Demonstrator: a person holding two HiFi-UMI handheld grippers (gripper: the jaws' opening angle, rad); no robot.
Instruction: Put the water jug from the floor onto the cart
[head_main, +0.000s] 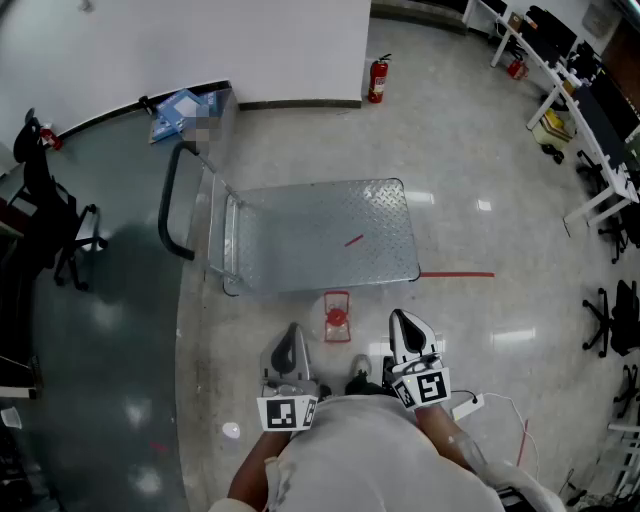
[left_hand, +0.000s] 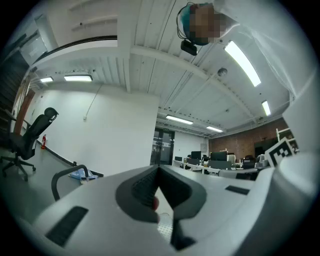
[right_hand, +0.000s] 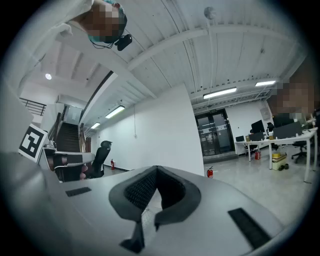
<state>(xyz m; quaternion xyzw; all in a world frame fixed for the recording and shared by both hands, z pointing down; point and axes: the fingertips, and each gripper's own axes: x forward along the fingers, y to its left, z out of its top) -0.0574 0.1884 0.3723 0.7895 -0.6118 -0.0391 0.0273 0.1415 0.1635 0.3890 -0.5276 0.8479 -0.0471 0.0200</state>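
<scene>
The water jug, clear with a red cap, stands upright on the floor just in front of the cart's near edge. The cart is a flat metal platform with a black handle at its left end, and its deck is bare. My left gripper hovers left of the jug and my right gripper right of it, both short of it and apart from it. Both point level toward the cart, jaws shut with nothing between them.
A red fire extinguisher stands by the far white wall, with a blue bundle near the wall's corner. Office chairs are at the left; desks and chairs line the right. A red tape line marks the floor.
</scene>
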